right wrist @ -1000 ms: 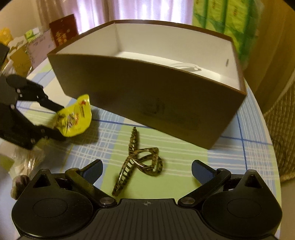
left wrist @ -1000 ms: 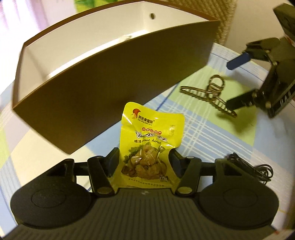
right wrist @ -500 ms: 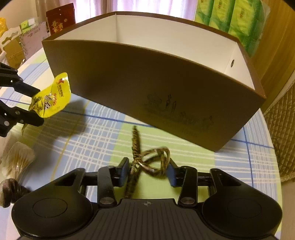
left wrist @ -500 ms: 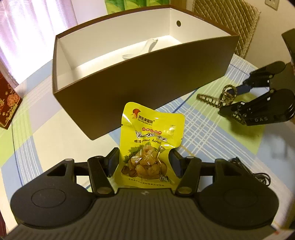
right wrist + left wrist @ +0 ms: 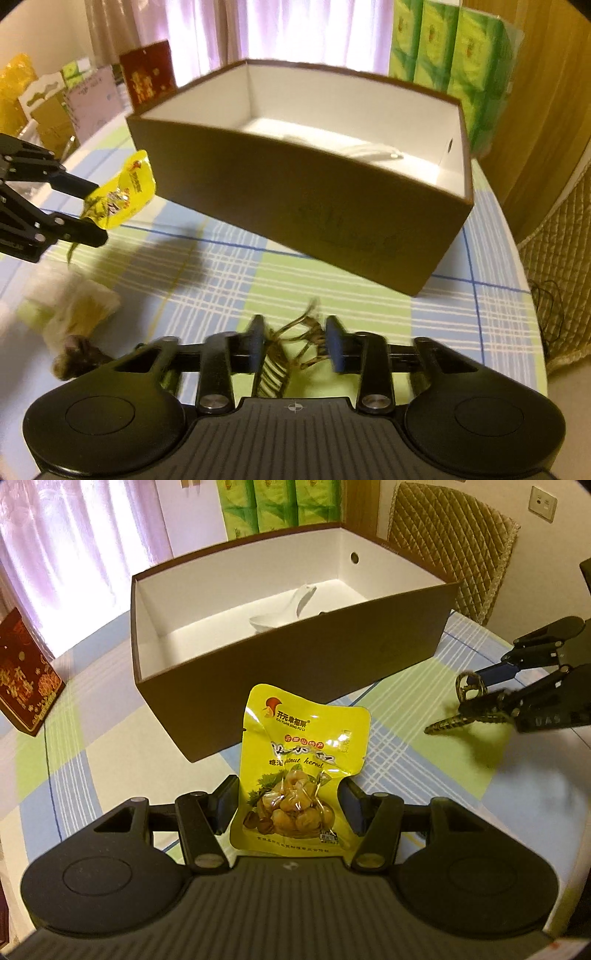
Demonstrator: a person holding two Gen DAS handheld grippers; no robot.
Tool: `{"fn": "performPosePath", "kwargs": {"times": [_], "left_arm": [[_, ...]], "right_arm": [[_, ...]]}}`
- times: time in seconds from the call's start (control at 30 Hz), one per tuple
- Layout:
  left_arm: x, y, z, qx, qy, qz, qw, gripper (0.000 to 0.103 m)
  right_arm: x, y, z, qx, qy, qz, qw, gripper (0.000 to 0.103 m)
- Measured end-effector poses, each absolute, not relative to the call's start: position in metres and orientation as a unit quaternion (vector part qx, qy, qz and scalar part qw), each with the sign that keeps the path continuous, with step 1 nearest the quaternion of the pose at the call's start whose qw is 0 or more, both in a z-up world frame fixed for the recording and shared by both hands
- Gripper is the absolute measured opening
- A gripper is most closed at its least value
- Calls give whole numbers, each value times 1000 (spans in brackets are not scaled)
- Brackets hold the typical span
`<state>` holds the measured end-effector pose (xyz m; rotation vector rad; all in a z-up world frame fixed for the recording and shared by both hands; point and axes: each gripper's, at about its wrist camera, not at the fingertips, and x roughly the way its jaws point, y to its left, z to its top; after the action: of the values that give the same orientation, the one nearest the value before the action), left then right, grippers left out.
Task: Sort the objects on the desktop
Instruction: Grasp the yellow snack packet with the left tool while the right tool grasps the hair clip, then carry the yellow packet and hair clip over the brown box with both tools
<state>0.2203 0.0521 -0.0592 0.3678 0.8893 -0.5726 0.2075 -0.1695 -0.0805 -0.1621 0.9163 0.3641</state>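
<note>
Inspecting the table: two hand-held grippers raised above a plaid tablecloth (image 5: 424, 760), each carrying one item.
Left gripper (image 5: 288, 805): fingers clenched on the lower part of a yellow snack packet (image 5: 299, 768); packet stands upright between the pads, clear of the cloth, in front of the box's near wall.
Right gripper (image 5: 295, 343): fingers clamped on a tortoiseshell hair claw (image 5: 284, 350); claw lifted off the cloth, its toothed end hanging toward the camera. The view is motion-blurred.
Brown box (image 5: 295, 657): open-topped, white inside, sitting on the cloth between the two grippers and the window.
Box contents: a white spoon (image 5: 284, 607) lies on the floor, bowl toward the near wall.
Left of the box: a red printed carton (image 5: 26, 679) stands on the cloth.
Beyond the box: green packs (image 5: 454, 48) stacked against the wall.
Right of the table: a quilted chair back (image 5: 450, 535).
Near table edge, left side: a crumpled pale wrapper (image 5: 70, 302) and a dark lump; identity cannot be told.
</note>
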Motion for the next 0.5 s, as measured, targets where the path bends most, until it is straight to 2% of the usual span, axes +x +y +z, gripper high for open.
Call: {"fn": "performPosePath", "kwargs": {"times": [0.5], "left_arm": [[199, 44, -34, 177, 399, -270, 858, 54]], "right_arm": [[180, -178, -52, -80, 406, 200, 888, 9]]}}
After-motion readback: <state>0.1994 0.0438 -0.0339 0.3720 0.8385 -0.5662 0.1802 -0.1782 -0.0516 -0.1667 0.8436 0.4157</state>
